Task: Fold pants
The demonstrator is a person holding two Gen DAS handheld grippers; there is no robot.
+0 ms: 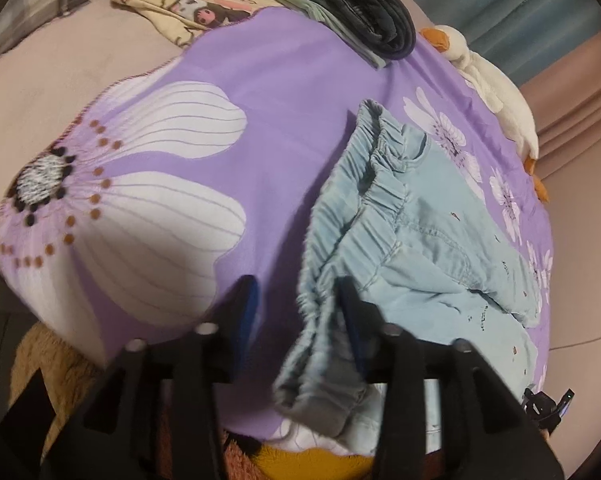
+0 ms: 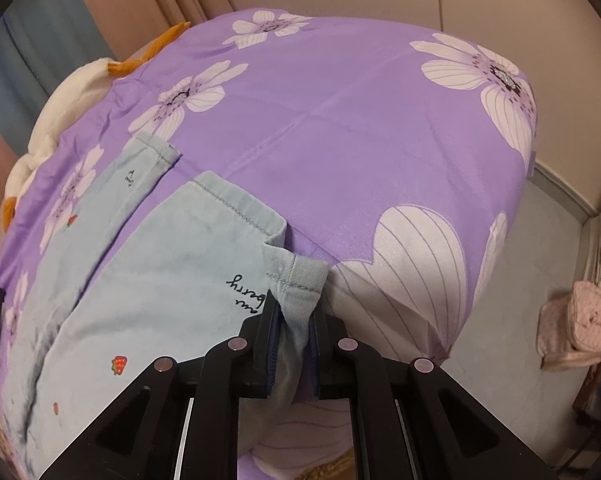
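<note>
1. Left wrist view: my left gripper [image 1: 296,300] is spread wide, its fingers well apart. The elastic waistband of the light blue pants [image 1: 428,240] bunches against the inner face of my right-hand finger, but nothing is clamped.
2. The pants lie on the purple flowered bedspread [image 1: 284,92], running from 6 o'clock up toward 1 o'clock.
3. At 12 o'clock a pile of dark folded clothes [image 1: 364,8] sits at the bedspread's far edge, with a cream cartoon-print garment [image 1: 188,4] just beside it at 11 o'clock.
4. A white plush goose [image 1: 496,88] lies along the bedspread's edge at 2 o'clock.
5. Right wrist view: my right gripper [image 2: 294,320] is pressed together, pinching a folded-up corner of one pant leg's hem.
6. The pants [image 2: 172,248] spread from my fingers out to 9 o'clock, both leg hems lying flat on the bedspread [image 2: 340,128]; black script and a small strawberry print show on the cloth.
7. The goose [image 2: 68,92] sits at 10 o'clock.
8. A pink bundle of cloth [image 2: 580,324] rests on the floor at 3 o'clock.
</note>
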